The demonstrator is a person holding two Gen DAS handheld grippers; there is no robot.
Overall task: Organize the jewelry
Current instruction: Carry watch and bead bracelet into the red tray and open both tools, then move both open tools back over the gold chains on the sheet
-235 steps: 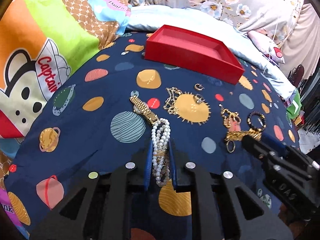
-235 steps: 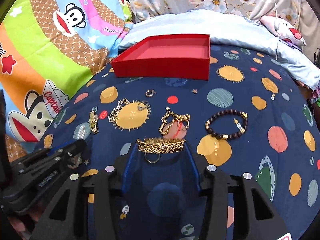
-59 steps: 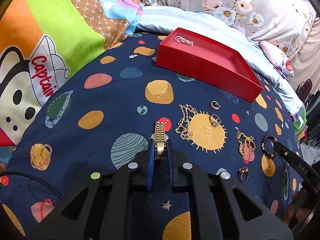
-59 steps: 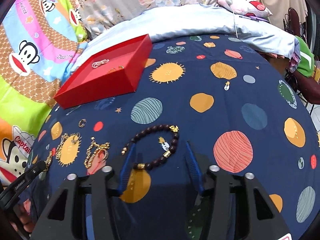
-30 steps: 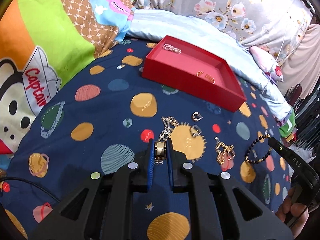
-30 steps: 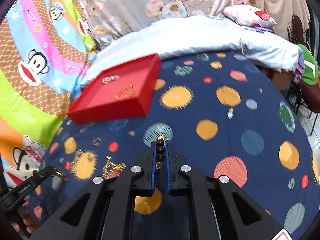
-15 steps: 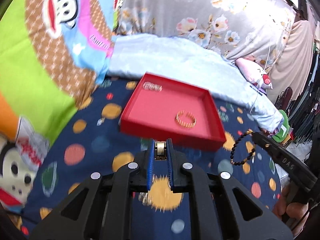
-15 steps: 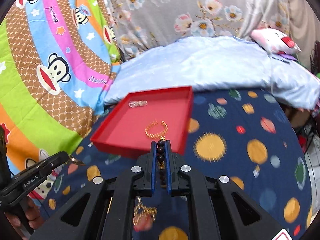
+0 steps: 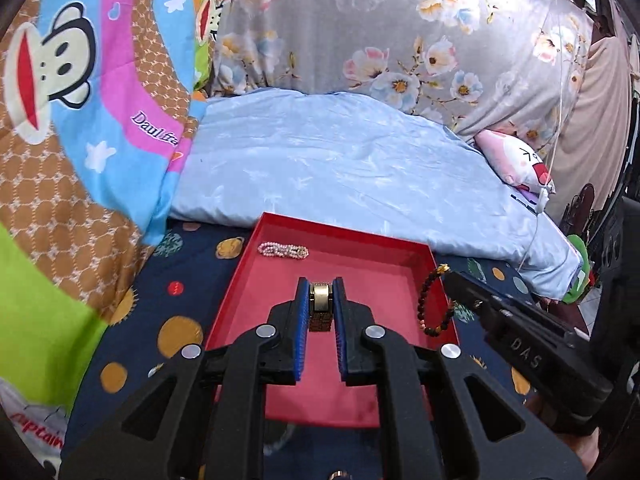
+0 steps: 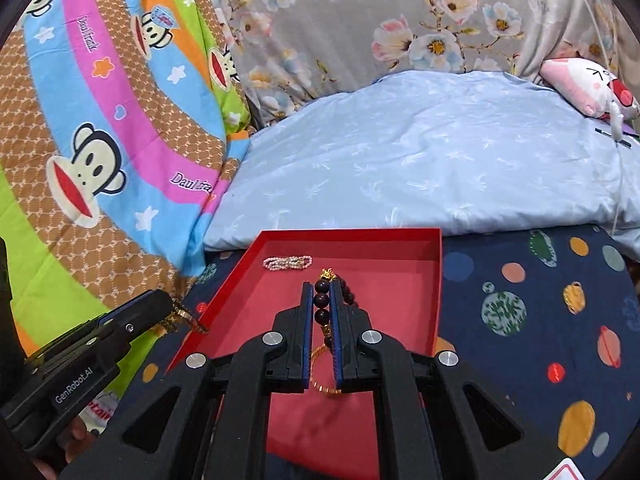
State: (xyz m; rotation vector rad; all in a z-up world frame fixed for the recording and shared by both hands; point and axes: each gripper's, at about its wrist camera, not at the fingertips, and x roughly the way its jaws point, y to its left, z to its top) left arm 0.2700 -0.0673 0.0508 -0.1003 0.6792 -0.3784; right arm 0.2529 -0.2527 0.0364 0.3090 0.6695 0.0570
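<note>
My left gripper (image 9: pixel 321 294) is shut on a gold link bracelet (image 9: pixel 321 307) and holds it above the red tray (image 9: pixel 256 264). My right gripper (image 10: pixel 321 296) is shut on a dark bead bracelet (image 10: pixel 321 302) with gold charms, also above the red tray (image 10: pixel 438 292). The bead bracelet also shows in the left wrist view (image 9: pixel 430 304), hanging from the right gripper over the tray's right side. A pearl bracelet (image 9: pixel 283 250) lies at the tray's back left; it also shows in the right wrist view (image 10: pixel 287 262). A gold bangle (image 10: pixel 324 380) lies in the tray, partly hidden under my right gripper.
The tray sits on a navy planet-print sheet (image 10: pixel 540 320). A light blue quilt (image 9: pixel 340 168) lies behind it. A monkey-print blanket (image 10: pixel 100 140) rises at the left. A pink plush toy (image 10: pixel 588 84) lies at the back right.
Both grippers have moved forward from in front of the tray to above it, each carrying its bracelet. The tray now looks larger and closer in both views.
</note>
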